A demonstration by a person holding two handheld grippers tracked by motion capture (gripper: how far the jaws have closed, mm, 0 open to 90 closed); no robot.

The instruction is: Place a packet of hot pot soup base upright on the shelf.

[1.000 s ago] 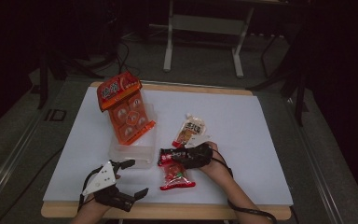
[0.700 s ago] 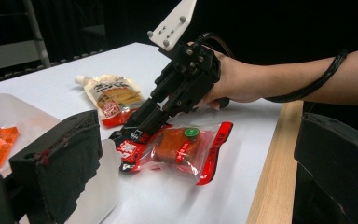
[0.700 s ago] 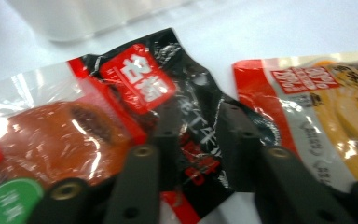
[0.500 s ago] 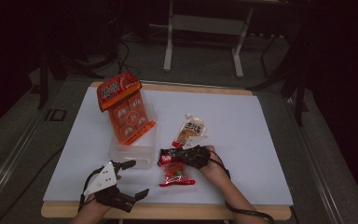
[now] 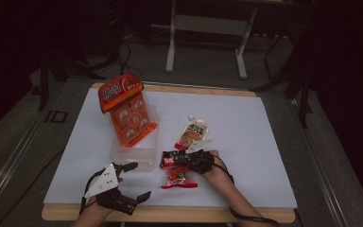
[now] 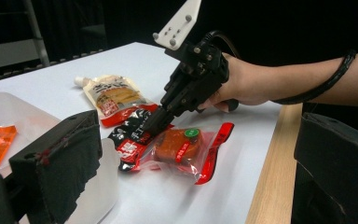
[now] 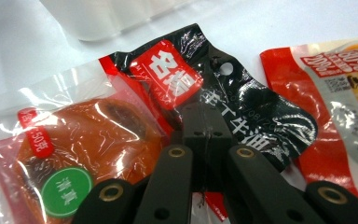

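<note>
The black packet [image 7: 242,107] lay near the table's [image 5: 264,142] front middle, overlapping a clear red-edged packet [image 7: 70,158], its glossy film carrying a red square with white Chinese characters. The right gripper [image 7: 204,126] had its jaws pressed together on the black packet's edge. The clear packet showed a green round sticker with two white characters and a red tag reading "50". The beige pouch [image 7: 340,107] beside them read "80%" and "20%". The left gripper [image 5: 131,182] hovered with jaws apart by the clear tub [image 5: 137,153] holding an orange box [image 5: 127,113].
</note>
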